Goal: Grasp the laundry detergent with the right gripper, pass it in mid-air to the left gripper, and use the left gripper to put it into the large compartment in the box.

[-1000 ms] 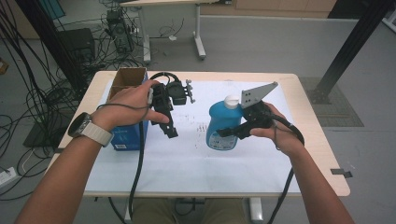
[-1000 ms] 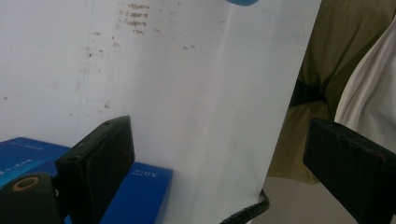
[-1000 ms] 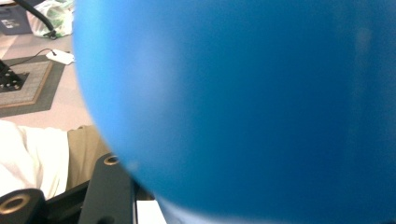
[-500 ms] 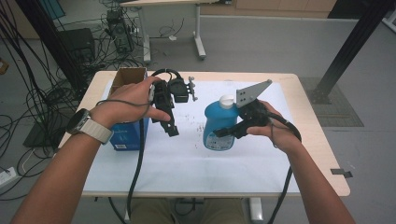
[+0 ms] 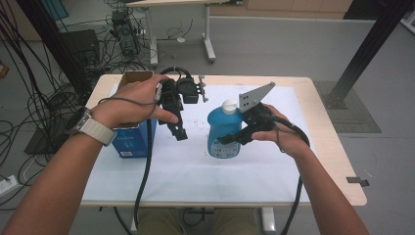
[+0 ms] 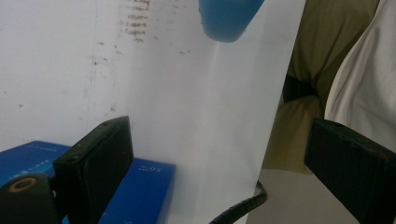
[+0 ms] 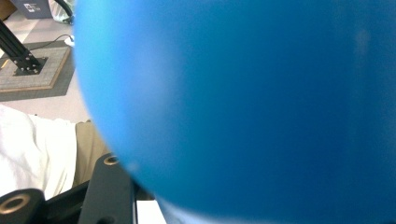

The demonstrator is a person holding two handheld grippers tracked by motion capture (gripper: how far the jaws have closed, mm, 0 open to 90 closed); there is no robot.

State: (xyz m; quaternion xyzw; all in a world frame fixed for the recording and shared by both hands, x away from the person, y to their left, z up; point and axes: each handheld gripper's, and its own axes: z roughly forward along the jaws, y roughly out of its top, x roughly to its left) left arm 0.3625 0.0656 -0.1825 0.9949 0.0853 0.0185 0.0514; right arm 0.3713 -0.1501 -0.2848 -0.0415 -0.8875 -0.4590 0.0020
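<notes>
A blue bottle (image 5: 224, 132) with a white cap stands upright at the middle of the white mat (image 5: 195, 171). My right gripper (image 5: 231, 139) is shut on its lower body from the right. In the right gripper view the bottle (image 7: 243, 102) is blurred and very close, with one black jaw against its lower left. Whether its base touches the mat I cannot tell. My left gripper (image 5: 178, 131) hangs open to the bottle's left, beside a blue box (image 5: 134, 139). Its jaws (image 6: 224, 163) stand wide apart with nothing between them; the bottle's base (image 6: 229, 18) shows farther off.
An open cardboard box (image 5: 136, 78) sits at the table's far left corner behind the blue box (image 6: 140, 186). The wooden table edge (image 5: 337, 161) runs along the right. Cables trail from both grippers over the near edge. A person's shirt and trousers (image 6: 322, 70) are beyond the mat.
The right gripper has shifted the blue bottle a little to the left, closer to the left gripper. The left gripper has stayed where it was.
</notes>
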